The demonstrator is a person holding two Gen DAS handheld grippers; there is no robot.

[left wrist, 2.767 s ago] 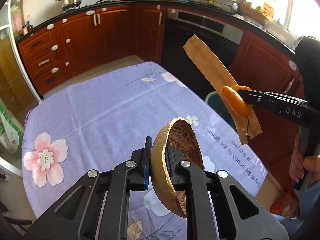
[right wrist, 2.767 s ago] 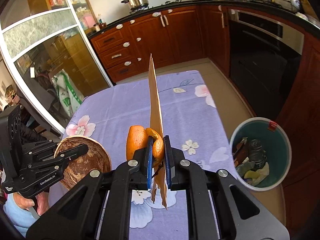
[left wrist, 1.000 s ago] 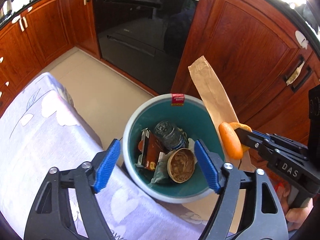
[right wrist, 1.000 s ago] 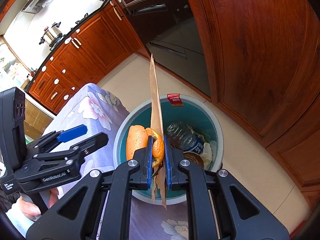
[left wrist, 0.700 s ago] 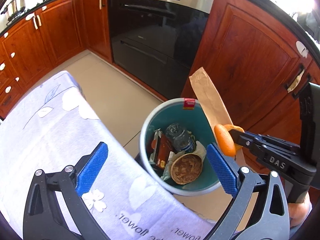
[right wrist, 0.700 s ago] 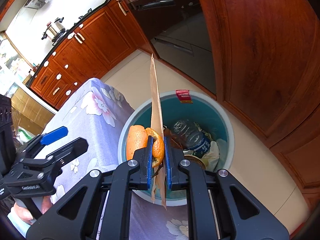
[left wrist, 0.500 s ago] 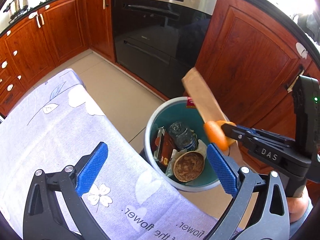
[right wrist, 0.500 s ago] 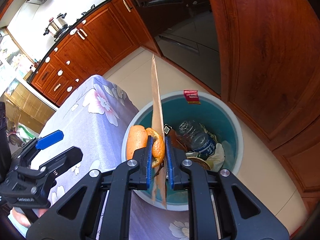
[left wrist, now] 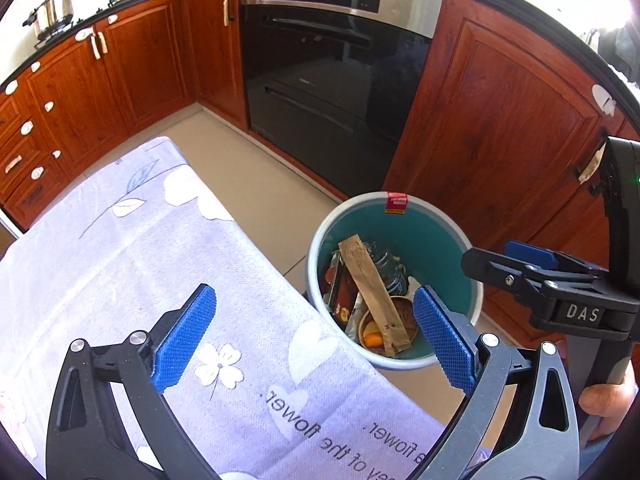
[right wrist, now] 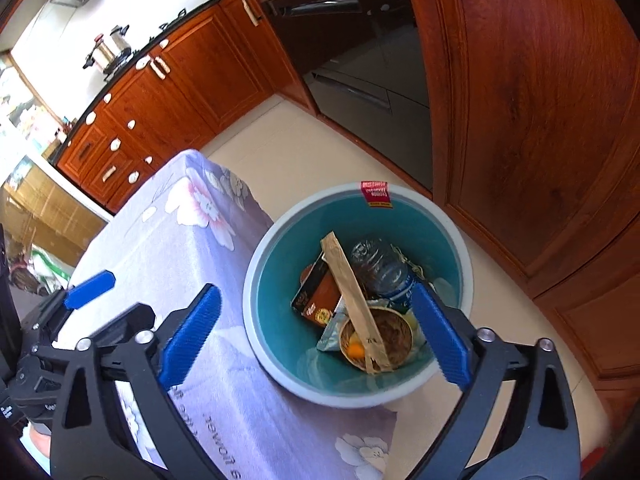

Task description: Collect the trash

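Left wrist view: my left gripper (left wrist: pixel 314 334) stands wide, nothing between its pads, over the tablecloth's (left wrist: pixel 120 264) edge beside the teal bin (left wrist: pixel 460 240). Paper bag (left wrist: pixel 374 300) lies inside, long axis running from the bin's far wall toward me; orange peel (left wrist: pixel 373 338) half hidden beneath.

Right wrist view: my right gripper (right wrist: pixel 316 334) is opening, empty, above the bin's (right wrist: pixel 280 272) near rim. Bag (right wrist: pixel 352 300) leans across the coconut shell (right wrist: pixel 394 338); bottle (right wrist: pixel 380 264) partly covered.
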